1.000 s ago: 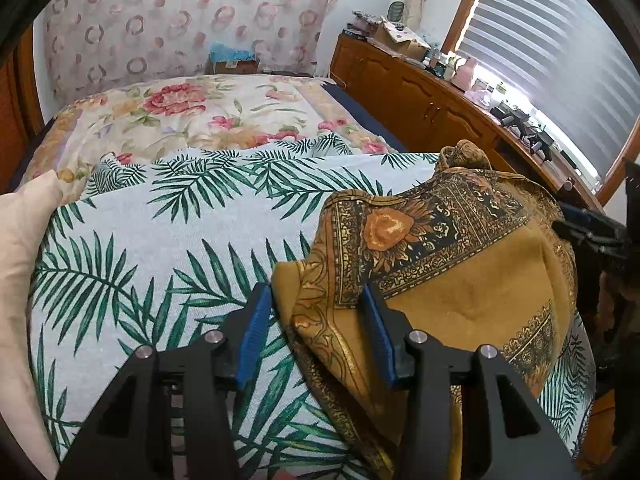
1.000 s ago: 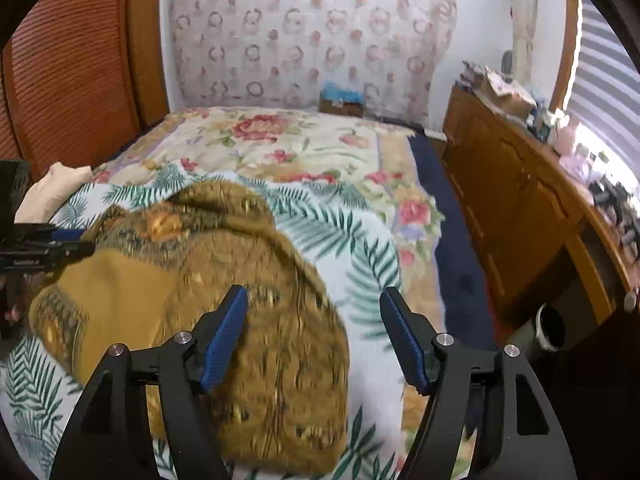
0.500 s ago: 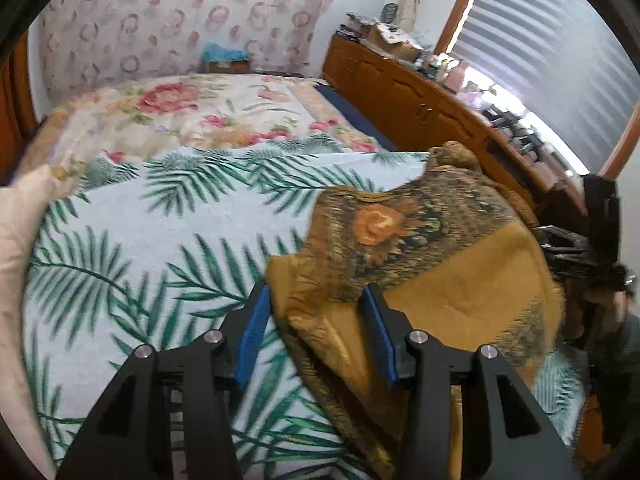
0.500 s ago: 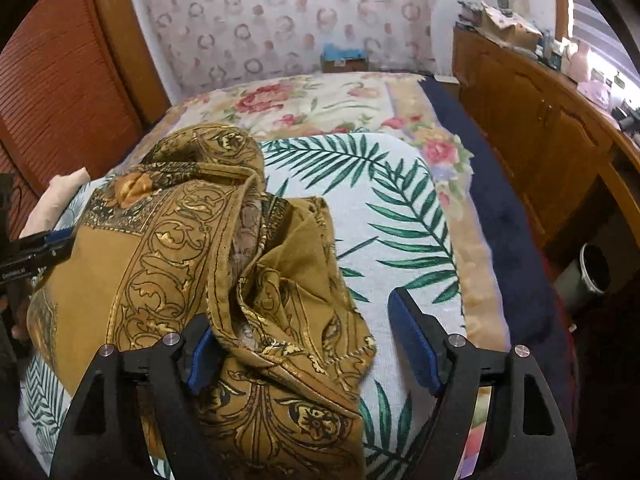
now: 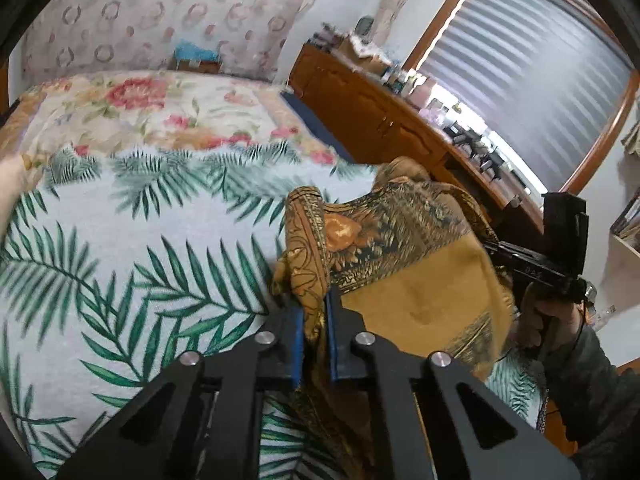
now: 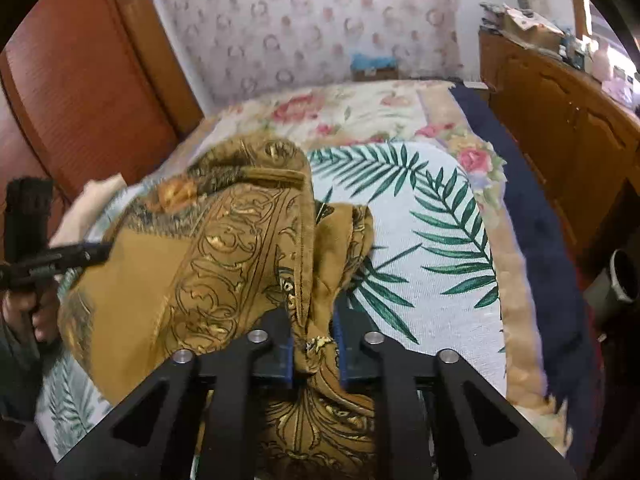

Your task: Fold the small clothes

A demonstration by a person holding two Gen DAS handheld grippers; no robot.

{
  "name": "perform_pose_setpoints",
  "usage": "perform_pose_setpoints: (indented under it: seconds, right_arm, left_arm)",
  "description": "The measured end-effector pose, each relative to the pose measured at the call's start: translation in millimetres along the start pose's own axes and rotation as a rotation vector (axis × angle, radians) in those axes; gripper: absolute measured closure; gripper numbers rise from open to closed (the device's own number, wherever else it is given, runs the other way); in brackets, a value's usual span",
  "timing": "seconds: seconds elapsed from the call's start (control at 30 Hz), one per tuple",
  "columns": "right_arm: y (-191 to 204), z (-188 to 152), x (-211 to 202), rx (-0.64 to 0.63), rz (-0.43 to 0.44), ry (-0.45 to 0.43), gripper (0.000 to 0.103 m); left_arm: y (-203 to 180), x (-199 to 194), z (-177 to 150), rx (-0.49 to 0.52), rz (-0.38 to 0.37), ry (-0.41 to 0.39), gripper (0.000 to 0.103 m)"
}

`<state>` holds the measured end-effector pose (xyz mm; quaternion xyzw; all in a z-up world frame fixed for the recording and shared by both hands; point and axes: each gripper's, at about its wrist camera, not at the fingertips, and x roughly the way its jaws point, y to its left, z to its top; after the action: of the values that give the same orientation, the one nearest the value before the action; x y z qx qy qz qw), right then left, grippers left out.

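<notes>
Now, left gripper (image 5: 314,322): jaws have just closed to a narrow gap, blue pads pinching a bunched edge of the mustard patterned garment (image 5: 416,280).
Right gripper (image 6: 314,338): jaws have likewise just closed, narrow, clamped on a gathered fold of the same garment (image 6: 224,264).
Garment: stretched between the two grippers; from the left gripper it spreads ahead and to the right, from the right gripper ahead and to the left, part lifted off the bedding.
Opposite tool: from the left wrist view the right gripper's black body (image 5: 560,248) shows far right, held in a hand (image 5: 548,320); from the right wrist view the left hand (image 6: 28,308) shows far left.
Surface: palm-leaf blanket (image 5: 132,248) under and ahead of both grippers, floral bedspread (image 5: 132,108) beyond it.
Room: wooden cabinet (image 6: 560,120) to the right, window blind (image 5: 532,76) above it, patterned curtain (image 6: 312,24) at the far wall.
</notes>
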<state>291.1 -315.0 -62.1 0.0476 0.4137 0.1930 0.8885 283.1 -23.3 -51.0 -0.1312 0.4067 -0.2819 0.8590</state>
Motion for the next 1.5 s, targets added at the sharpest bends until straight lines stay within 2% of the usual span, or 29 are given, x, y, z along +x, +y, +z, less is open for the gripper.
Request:
perform_pose_setpoints:
  seconds: [0.2, 0.43, 0.5, 0.63, 0.8, 0.87, 0.97, 1.1, 1.27, 1.37, 1.5]
  right_arm:
    - [19.0, 15.0, -26.7, -0.044, 0.017, -0.119, 0.095]
    - [62.8, 41.4, -33.3, -0.155, 0.07, -0.191, 0.096]
    - [81.2, 50.4, -30.3, -0.196, 0.093, -0.205, 0.096]
    - [128.9, 72.3, -18.5, -0.296, 0.153, -0.222, 0.096]
    - [206.9, 104.7, 12.2, -0.439, 0.252, -0.218, 0.096]
    - [235.1, 114.2, 24.4, -0.486, 0.277, -0.202, 0.096]
    - [288.6, 129.3, 50.6, -0.563, 0.27, -0.191, 0.096]
    - [348.0, 139.2, 80.3, -0.663, 0.303, -0.177, 0.096]
    - [411.9, 143.3, 132.6, -0.78, 0.302, -0.122, 0.096]
    - [435.2, 146.0, 167.6, -0.813, 0.294, -0.082, 0.096]
    - [446.3, 148.5, 196.6, -0.808, 0.305, -0.056, 0.095]
  left_arm:
    - [-10.7, -41.6, 8.2, 0.009, 0.019, -0.108, 0.099]
    - [9.8, -103.9, -0.1, -0.042, 0.074, -0.233, 0.099]
    - [18.2, -128.4, -8.0, -0.056, 0.111, -0.277, 0.099]
    - [39.0, -173.1, -24.6, -0.098, 0.206, -0.339, 0.099]
    - [77.0, -224.0, -49.3, -0.164, 0.33, -0.426, 0.099]
    - [94.6, -238.9, -59.3, -0.192, 0.378, -0.455, 0.099]
    - [117.1, -253.7, -76.4, -0.241, 0.44, -0.492, 0.099]
    - [145.2, -253.8, -102.2, -0.3, 0.506, -0.495, 0.099]
    - [162.7, -244.2, -132.3, -0.367, 0.541, -0.459, 0.099]
    - [167.5, -236.6, -147.5, -0.4, 0.544, -0.428, 0.099]
    - [164.3, -231.7, -158.6, -0.413, 0.544, -0.404, 0.099]
